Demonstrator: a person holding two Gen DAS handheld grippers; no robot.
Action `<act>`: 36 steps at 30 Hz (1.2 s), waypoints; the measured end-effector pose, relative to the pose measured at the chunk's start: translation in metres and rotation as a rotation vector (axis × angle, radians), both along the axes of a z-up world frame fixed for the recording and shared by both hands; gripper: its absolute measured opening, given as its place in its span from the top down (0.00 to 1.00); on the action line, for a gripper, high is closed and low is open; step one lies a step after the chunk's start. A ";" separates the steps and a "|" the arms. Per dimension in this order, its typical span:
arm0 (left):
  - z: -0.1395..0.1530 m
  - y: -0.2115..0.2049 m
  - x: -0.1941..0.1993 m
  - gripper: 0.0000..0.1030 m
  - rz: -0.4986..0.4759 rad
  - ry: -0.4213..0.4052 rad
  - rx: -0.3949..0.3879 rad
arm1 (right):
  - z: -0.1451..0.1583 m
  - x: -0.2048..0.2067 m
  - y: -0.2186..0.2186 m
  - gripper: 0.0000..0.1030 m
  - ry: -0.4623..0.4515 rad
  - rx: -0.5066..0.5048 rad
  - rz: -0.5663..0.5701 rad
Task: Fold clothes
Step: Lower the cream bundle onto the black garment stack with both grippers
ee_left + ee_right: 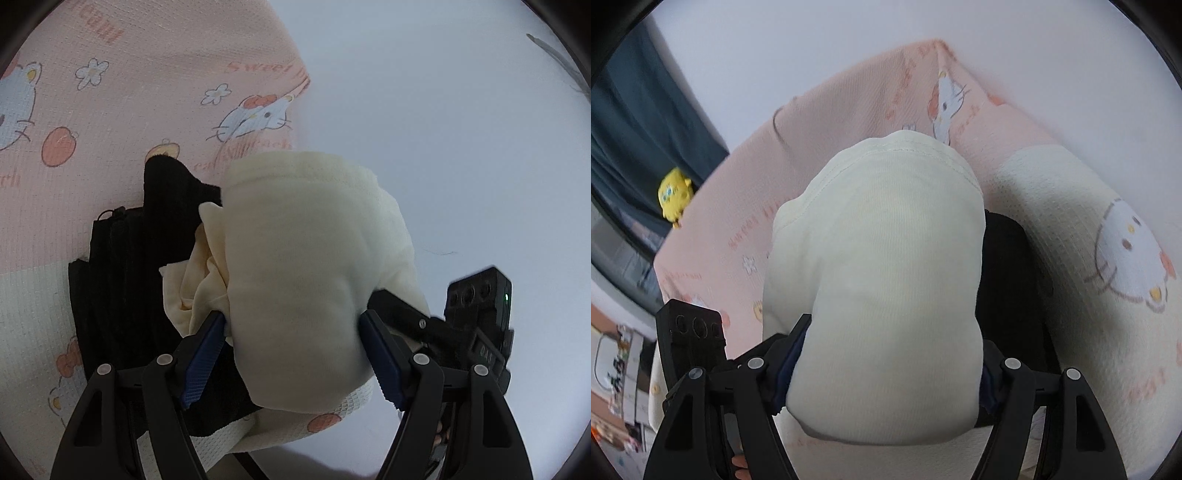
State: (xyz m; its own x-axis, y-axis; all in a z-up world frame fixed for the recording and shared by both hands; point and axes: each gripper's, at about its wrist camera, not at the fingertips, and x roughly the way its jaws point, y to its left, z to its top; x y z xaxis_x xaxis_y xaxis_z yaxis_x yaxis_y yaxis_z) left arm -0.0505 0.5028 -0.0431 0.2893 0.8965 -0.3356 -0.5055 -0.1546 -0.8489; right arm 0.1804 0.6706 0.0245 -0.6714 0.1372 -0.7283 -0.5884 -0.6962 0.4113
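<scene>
- Since both tools are clamped on the same bundle, read this as a carry or place step, not a fold in progress.
- Left tool [293, 325]: blue pads pressed into either side of the cream garment [306, 266], jaws held wide by the bulk. Pinching cloth, not spread free.
- Right tool [886, 369]: same story, pads sunk into the flanks of that cream bundle [882, 280]. In the left view the right tool's body shows just beside the bundle's right flank.
- Location: bundle is held between the tools above a pink cartoon-print blanket [122, 110], with a black garment [125, 258] directly behind and under it. Can't tell if the cream touches the black one or hangs clear.
- Handling, my judgement: light, soft knit, no stiffness. It bulges round the pads, so it squashes rather than resists. Not fragile, not slippery; the weave should hold against the pads.
- Loose end: crumpled cream folds [199, 280] spill out on the left side in the left view, outside the pinch. They will likely flop or unroll when set down.
- Where to hold: keep to the thick rolled middle, as now. For any re-fold, take the stitched hem edge [905, 147] at the far end; it's the firmest line on the piece.
- Risk: letting go one side first probably lets the roll open. Black garment could snag along.
</scene>
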 end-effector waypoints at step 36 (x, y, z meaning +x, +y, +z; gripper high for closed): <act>0.001 0.028 0.016 0.18 0.052 0.234 -0.133 | 0.036 -0.036 0.027 0.03 -0.243 0.387 -0.126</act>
